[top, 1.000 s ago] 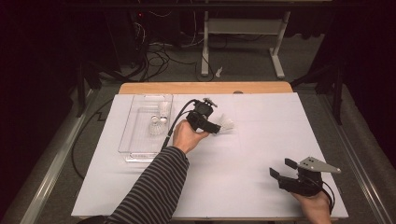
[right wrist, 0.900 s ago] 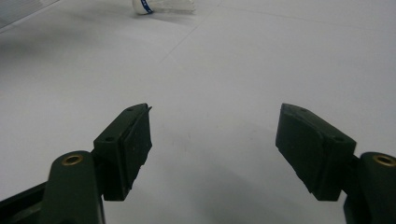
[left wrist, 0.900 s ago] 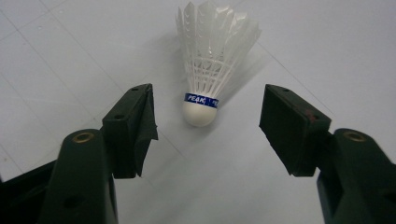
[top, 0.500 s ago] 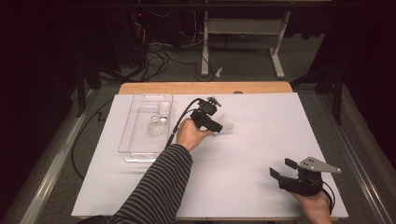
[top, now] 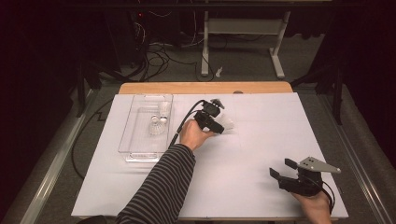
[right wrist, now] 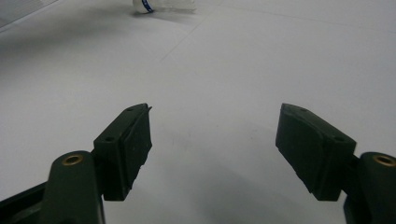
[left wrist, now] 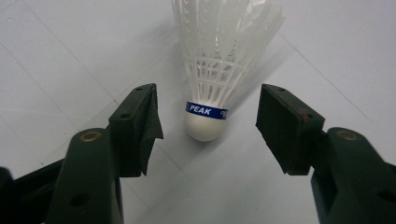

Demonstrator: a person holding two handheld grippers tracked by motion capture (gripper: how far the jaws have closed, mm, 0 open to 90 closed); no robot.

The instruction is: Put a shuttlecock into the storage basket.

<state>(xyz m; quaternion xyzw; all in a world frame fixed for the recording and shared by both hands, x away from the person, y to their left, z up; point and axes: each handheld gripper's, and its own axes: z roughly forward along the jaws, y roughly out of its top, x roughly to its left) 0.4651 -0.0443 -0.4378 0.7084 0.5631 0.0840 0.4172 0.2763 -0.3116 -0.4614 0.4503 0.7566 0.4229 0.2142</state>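
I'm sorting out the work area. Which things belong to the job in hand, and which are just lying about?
In the job:
- shuttlecock
- left gripper, jaws apart and just closing
- clear tray

Lying about:
- right gripper, open
- floor cables

Left gripper point(top: 219, 122) out over mid-table on an extended striped-sleeved forearm, jaws spread and just closing a little, nothing pressed; right gripper point(top: 283, 170) low at near right, jaws wide apart, hand point(top: 314, 205) beneath.

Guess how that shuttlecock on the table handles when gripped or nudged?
The shuttlecock probably weighs very little: mostly thin feathers. Its feather skirt looks fragile, so grip the cork end. Lying on its side with a rounded cork, it may roll in an arc if nudged.
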